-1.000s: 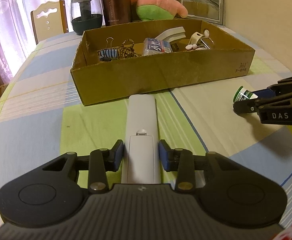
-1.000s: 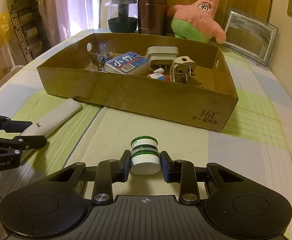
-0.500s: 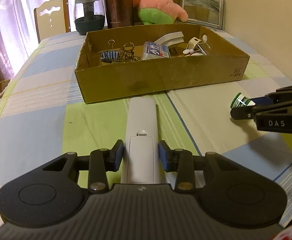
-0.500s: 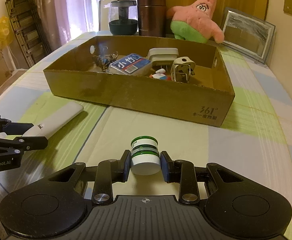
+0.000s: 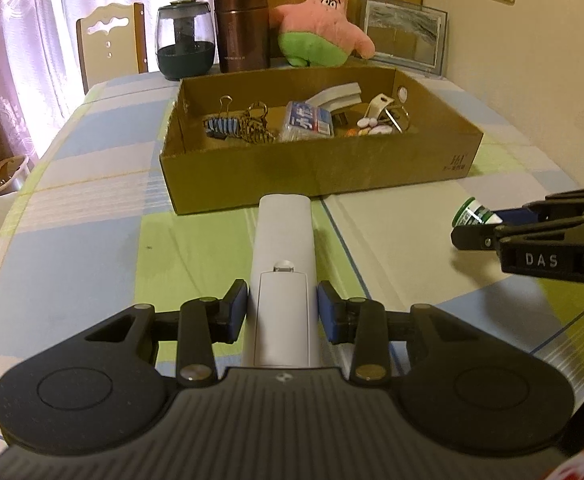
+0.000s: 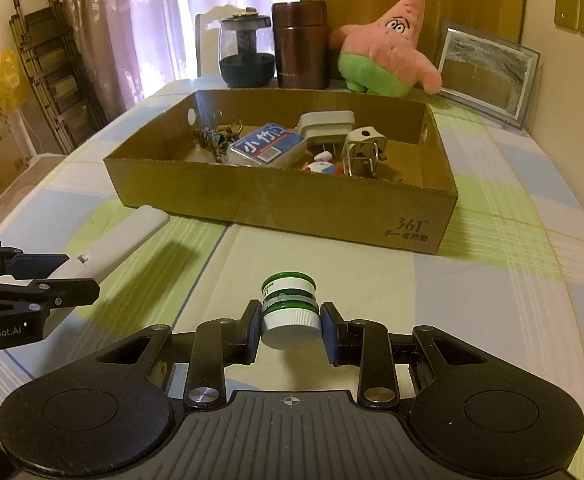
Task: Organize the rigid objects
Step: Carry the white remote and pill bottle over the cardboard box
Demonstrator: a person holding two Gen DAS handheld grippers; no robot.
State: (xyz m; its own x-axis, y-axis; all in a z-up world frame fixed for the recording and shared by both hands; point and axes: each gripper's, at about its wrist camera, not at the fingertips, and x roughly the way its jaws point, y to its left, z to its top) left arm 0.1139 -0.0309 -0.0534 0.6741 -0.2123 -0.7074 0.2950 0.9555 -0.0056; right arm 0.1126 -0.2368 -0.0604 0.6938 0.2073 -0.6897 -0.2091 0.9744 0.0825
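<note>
My left gripper [image 5: 282, 312] is shut on a long white remote control [image 5: 284, 248], held back side up and lifted above the tablecloth, its far end pointing at the cardboard box [image 5: 316, 178]. In the right wrist view my right gripper [image 6: 290, 328] is shut on a small green-and-white bottle [image 6: 290, 308] with a white cap, also raised off the table. The same bottle [image 5: 474, 216] shows at the right of the left wrist view. The remote [image 6: 127, 240] and left gripper [image 6: 35, 280] appear at the left of the right wrist view. The box [image 6: 332, 216] holds binder clips, a blue-labelled case, a plug and other small items.
Behind the box stand a dark glass jar [image 5: 185, 40], a brown flask [image 5: 243, 28], a pink plush star [image 5: 324, 24] and a framed picture [image 5: 404, 36]. A chair [image 5: 111, 36] sits at the far table edge. Folded chairs [image 6: 51, 68] lean at the left wall.
Both grippers have risen with their objects, so I see the box more from above. The grips are unchanged.
</note>
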